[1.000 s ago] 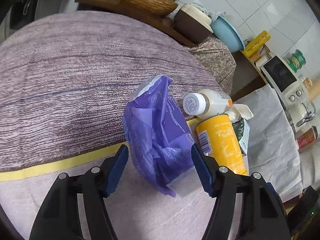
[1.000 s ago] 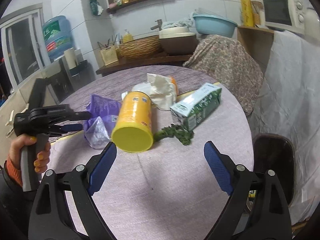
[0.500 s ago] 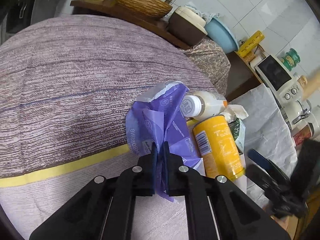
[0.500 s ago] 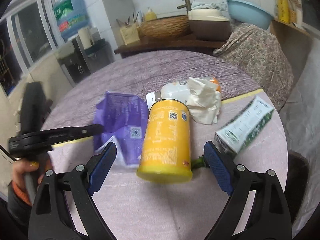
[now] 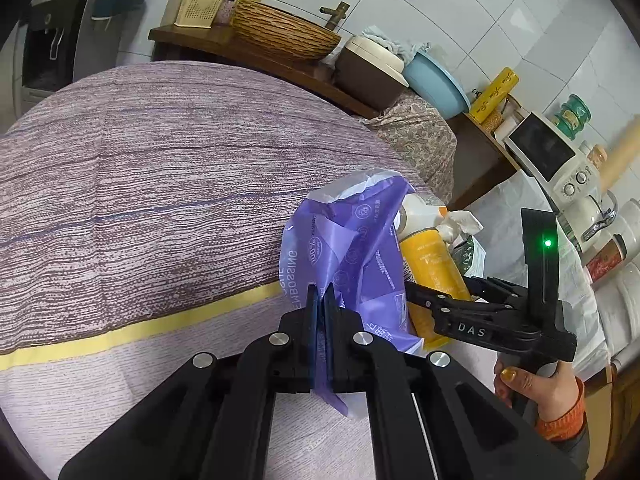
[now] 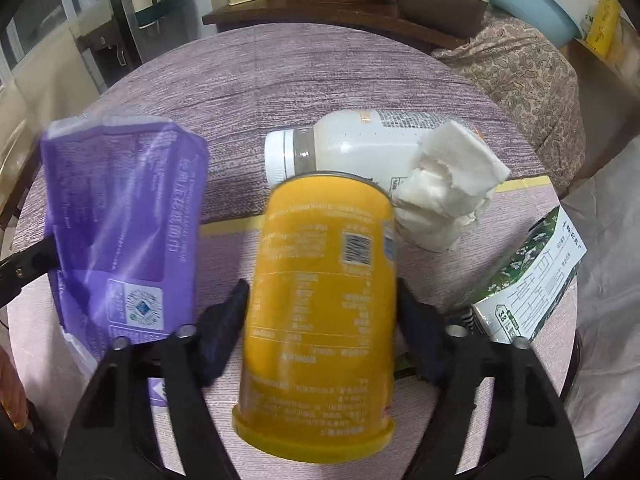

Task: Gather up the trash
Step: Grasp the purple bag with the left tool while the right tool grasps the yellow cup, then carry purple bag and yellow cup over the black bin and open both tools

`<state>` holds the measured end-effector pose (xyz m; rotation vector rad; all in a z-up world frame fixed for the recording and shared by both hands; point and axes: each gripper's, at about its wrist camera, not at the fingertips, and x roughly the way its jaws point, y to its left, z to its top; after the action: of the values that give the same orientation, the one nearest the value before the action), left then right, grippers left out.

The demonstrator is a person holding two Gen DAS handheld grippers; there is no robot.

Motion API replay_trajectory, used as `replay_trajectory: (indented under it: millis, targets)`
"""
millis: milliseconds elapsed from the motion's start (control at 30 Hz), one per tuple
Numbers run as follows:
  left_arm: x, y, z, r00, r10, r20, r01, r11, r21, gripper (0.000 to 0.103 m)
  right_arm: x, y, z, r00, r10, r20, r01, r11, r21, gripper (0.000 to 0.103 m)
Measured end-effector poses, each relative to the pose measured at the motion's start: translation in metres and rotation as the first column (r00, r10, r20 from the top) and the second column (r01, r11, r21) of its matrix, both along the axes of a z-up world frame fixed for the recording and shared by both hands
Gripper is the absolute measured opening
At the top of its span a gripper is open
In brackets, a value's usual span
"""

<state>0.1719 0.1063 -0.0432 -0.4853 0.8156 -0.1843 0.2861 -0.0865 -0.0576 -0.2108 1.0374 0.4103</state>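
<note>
My left gripper (image 5: 320,300) is shut on the purple plastic wrapper (image 5: 352,248), which hangs crumpled above the round table (image 5: 160,184). The wrapper also shows in the right wrist view (image 6: 120,232). My right gripper (image 6: 322,312) has both pads against the sides of the lying yellow can (image 6: 324,292); the can also shows in the left wrist view (image 5: 432,264). Behind the can lie a white bottle (image 6: 352,148) and a crumpled white tissue (image 6: 444,196). A green-and-white carton (image 6: 528,280) lies to the right.
The table has a striped purple cloth with a yellow band (image 5: 120,336). A dark shelf behind holds a wicker basket (image 5: 280,32), a brown pot (image 5: 368,72) and a blue basin (image 5: 436,84). A microwave (image 5: 548,152) stands at right.
My left gripper closed on the purple wrapper and lifted it. My right gripper moved in from far back and closed around the yellow can.
</note>
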Motion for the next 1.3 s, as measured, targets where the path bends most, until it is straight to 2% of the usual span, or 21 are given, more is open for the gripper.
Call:
replay_trajectory:
  millis: [200,467,700,833,1000,1200,1300]
  targets:
    - [-0.005,-0.003,0.005,1.000,-0.001,0.014,0.001,1.000,0.013,0.004,-0.010,-0.002,0.004,1.000,0.012,0.028,-0.013,0.999,0.038,0.067]
    - [-0.022,-0.016,0.028,0.996,-0.035,0.077,0.032,0.999,0.042,0.004,-0.054,-0.025,0.029,0.991,0.016,0.135,-0.038,0.987,0.156,0.067]
    - [-0.033,-0.060,0.051,0.980,-0.145,0.137,0.136,0.988,0.069,0.004,-0.104,-0.077,0.052,0.962,-0.083,0.261,0.014,0.967,0.256,0.067]
    - [-0.032,-0.093,0.052,0.965,-0.220,0.141,0.210,0.974,0.087,0.004,-0.135,-0.115,0.060,0.925,-0.178,0.336,0.093,0.962,0.256,0.067]
    - [-0.024,-0.155,0.049,0.931,-0.343,0.128,0.328,0.937,0.123,0.004,-0.163,-0.176,0.061,0.863,-0.322,0.390,0.230,0.937,0.264,0.067]
    - [-0.010,-0.247,0.040,0.866,-0.492,0.084,0.477,0.865,0.155,0.004,-0.180,-0.263,0.049,0.795,-0.497,0.349,0.393,0.859,0.327,0.067]
    - [-0.001,-0.298,0.034,0.830,-0.554,0.055,0.539,0.825,0.171,0.004,-0.191,-0.307,0.043,0.742,-0.582,0.332,0.481,0.808,0.342,0.067]
